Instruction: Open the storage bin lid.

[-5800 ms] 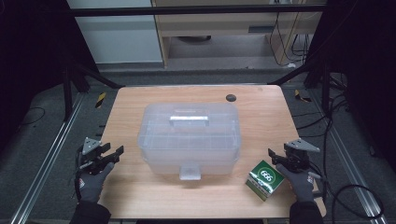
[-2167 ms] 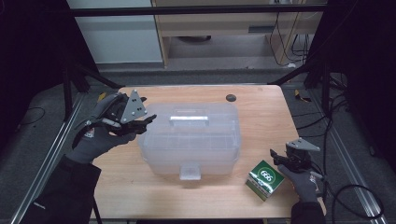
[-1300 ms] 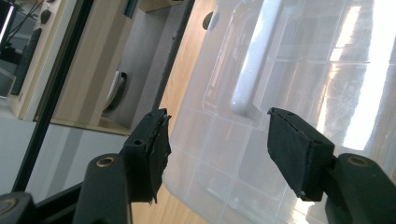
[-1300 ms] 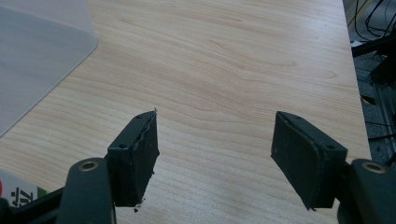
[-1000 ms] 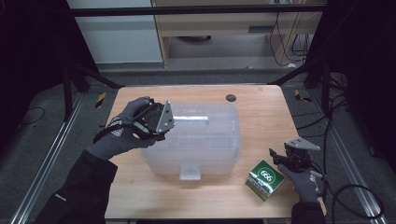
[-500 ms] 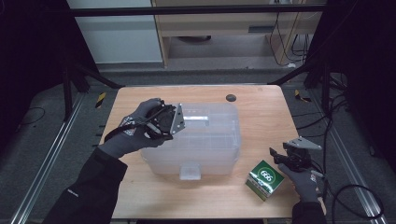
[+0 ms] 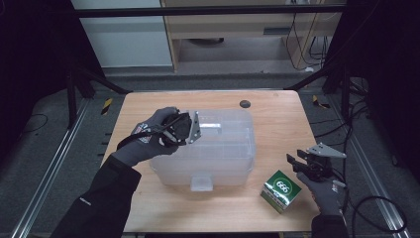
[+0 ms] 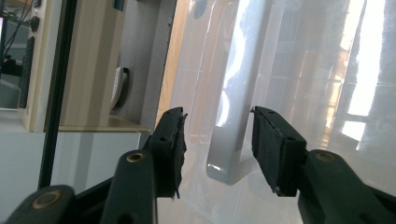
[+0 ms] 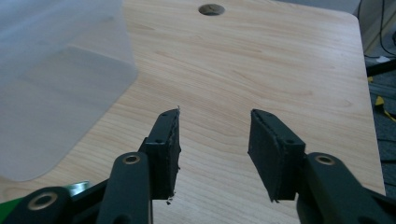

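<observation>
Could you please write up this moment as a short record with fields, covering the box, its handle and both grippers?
surface: wooden table
main object: translucent plastic box, lid on
handle: white, on the lid
left gripper: open, fingers either side of the handle's end, not closed on it
right gripper: open, over bare table
other items: green carton beside the right gripper

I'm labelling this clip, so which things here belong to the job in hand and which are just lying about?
In the job:
- left gripper, jaws open either side of the lid handle
- clear plastic storage box

Lying about:
- green carton beside the box
- right gripper, jaws open, resting by the carton
- dark round hole in the table
</observation>
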Tool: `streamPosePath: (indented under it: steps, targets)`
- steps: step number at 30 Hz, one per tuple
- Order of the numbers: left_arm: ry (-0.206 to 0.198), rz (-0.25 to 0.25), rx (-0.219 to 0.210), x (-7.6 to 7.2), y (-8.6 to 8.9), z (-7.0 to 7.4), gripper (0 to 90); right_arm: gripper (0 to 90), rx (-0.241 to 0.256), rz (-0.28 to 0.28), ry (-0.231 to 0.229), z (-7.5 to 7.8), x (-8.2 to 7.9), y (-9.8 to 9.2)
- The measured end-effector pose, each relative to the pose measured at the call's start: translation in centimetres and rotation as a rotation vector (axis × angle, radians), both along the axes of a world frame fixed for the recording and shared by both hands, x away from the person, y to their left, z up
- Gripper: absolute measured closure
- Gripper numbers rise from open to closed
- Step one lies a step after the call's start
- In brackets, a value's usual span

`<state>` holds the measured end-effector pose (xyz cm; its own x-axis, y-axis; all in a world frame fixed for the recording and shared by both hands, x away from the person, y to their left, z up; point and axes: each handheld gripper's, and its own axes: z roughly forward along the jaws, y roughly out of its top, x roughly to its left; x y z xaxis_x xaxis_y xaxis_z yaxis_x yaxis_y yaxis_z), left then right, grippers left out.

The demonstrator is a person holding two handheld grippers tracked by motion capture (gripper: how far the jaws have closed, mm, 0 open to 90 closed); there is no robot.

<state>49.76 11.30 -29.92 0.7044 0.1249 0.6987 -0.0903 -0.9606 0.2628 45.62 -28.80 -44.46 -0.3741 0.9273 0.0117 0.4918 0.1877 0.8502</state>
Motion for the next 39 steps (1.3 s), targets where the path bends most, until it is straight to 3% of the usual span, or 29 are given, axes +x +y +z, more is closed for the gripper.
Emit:
streamPosePath:
  steps: [11,24,31,33,39]
  targets:
    - [-0.012,-0.009,0.037,0.2,-0.8,-0.6,70.9,69.1,0.007,0.101,-0.034,3.1,-1.3,1.9]
    - [-0.037,-0.013,0.078,0.0,-1.0,-0.5,72.7,90.0,0.044,0.215,0.001,4.6,-2.1,3.7]
    - [-0.029,-0.012,0.067,0.1,-0.9,-0.4,72.8,90.0,0.055,0.263,0.004,5.2,-2.6,4.4]
    - [-0.026,-0.011,0.061,0.1,-0.9,-0.4,72.7,90.0,0.086,0.284,0.011,5.4,-2.7,4.6]
    - [-0.018,-0.004,0.03,0.3,-0.8,-0.4,72.5,90.0,0.081,0.313,0.008,5.7,-2.9,5.0]
